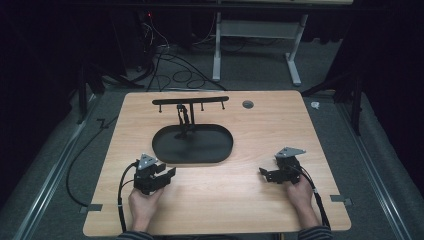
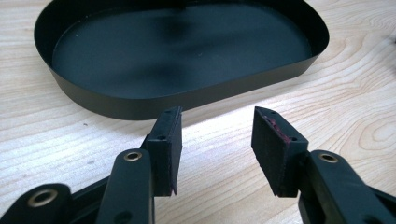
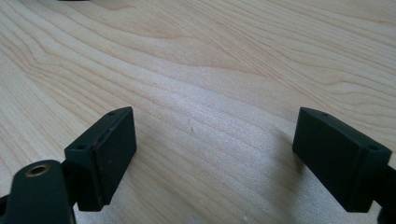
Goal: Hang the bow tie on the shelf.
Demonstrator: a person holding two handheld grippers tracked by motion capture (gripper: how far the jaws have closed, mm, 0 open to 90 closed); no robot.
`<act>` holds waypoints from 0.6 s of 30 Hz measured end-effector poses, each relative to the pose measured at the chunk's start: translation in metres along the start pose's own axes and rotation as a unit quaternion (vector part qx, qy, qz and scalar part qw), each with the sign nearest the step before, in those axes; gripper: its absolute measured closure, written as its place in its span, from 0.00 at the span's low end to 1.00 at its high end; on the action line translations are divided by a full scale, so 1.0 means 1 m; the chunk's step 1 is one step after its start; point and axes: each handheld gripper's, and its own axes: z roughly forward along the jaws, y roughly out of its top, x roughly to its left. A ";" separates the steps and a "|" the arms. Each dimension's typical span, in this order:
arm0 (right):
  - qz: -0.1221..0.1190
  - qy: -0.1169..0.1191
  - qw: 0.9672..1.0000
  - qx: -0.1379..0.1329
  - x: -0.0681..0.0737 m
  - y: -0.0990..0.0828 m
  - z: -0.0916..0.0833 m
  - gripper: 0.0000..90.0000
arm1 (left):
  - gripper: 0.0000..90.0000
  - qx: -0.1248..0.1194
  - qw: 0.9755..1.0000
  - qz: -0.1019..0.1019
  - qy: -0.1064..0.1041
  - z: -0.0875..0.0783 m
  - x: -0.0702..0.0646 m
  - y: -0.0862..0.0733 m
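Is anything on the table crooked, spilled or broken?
Nothing stands out. The black oval tray lies flat on the wooden table, with its T-shaped stand upright. Nothing is spilled. Both grippers, left and right, have open jaws.

My left gripper sits low with jaws parted and nothing between them; my right gripper rests low too, jaws spread wider, both hands gripping from behind.

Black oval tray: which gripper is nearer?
Left. The left gripper sits just off the black oval tray near its front-left rim, jaws open; the right gripper rests well to its right.
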 end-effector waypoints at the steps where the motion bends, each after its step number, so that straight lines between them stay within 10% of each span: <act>1: 0.000 0.000 1.000 0.000 0.000 0.000 0.000 0.16 | 0.59 0.002 1.000 -0.001 0.000 0.001 0.000 -0.001; 18: 0.000 0.000 1.000 0.000 0.000 0.000 0.000 0.16 | 0.59 0.021 1.000 0.009 0.008 0.021 -0.007 -0.013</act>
